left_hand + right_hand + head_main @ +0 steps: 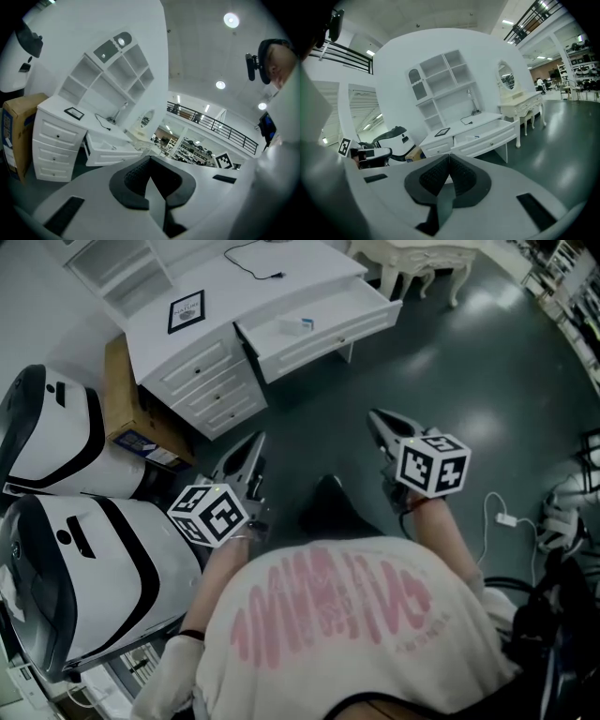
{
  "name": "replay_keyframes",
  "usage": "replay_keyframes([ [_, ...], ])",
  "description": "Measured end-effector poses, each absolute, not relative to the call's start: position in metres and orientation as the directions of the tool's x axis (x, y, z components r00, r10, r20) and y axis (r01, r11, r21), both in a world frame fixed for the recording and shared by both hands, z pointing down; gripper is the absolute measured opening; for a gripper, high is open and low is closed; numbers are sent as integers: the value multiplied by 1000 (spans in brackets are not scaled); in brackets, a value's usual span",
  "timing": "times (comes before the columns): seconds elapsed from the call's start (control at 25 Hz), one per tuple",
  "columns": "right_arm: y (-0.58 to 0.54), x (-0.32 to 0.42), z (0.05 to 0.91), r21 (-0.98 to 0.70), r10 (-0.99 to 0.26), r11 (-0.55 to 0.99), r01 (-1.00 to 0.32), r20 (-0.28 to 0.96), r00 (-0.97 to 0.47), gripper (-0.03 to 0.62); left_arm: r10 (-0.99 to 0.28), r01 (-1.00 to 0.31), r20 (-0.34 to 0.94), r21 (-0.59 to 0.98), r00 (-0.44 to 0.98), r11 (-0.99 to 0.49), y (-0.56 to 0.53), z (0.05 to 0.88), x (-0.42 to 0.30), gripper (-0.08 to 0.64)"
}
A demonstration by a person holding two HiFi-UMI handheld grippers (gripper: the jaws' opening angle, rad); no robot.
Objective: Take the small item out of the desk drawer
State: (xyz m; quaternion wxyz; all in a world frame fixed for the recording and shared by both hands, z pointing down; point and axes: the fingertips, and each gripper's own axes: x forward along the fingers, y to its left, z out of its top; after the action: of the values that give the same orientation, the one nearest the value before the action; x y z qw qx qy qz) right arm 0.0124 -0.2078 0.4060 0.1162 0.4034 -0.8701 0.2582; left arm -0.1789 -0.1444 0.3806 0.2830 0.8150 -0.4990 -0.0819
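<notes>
The person's left forearm (221, 563) and right forearm (442, 532) reach forward from the torso, holding the left claw (251, 448) and the right claw (377, 418) apart in the air, both pointing ahead and slightly downward, each with its jaws pressed together, empty.

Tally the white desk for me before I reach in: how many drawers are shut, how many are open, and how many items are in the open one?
Shut drawers: 3
Open drawer: 1
Small item inside it: 1
Total: 5
</notes>
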Motion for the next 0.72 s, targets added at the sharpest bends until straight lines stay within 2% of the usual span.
replay_keyframes([
  [0.2, -274, 4, 411, -371, -633, 547, -751, 405, -660, 17, -869, -779, 125, 518, 479, -354, -197, 375, -187, 28],
  [0.72, -445, -21, 390, -385, -604, 601, -700, 355, -714, 17, -909, -818, 142, 505, 392, -275, -349, 366, -213, 28],
])
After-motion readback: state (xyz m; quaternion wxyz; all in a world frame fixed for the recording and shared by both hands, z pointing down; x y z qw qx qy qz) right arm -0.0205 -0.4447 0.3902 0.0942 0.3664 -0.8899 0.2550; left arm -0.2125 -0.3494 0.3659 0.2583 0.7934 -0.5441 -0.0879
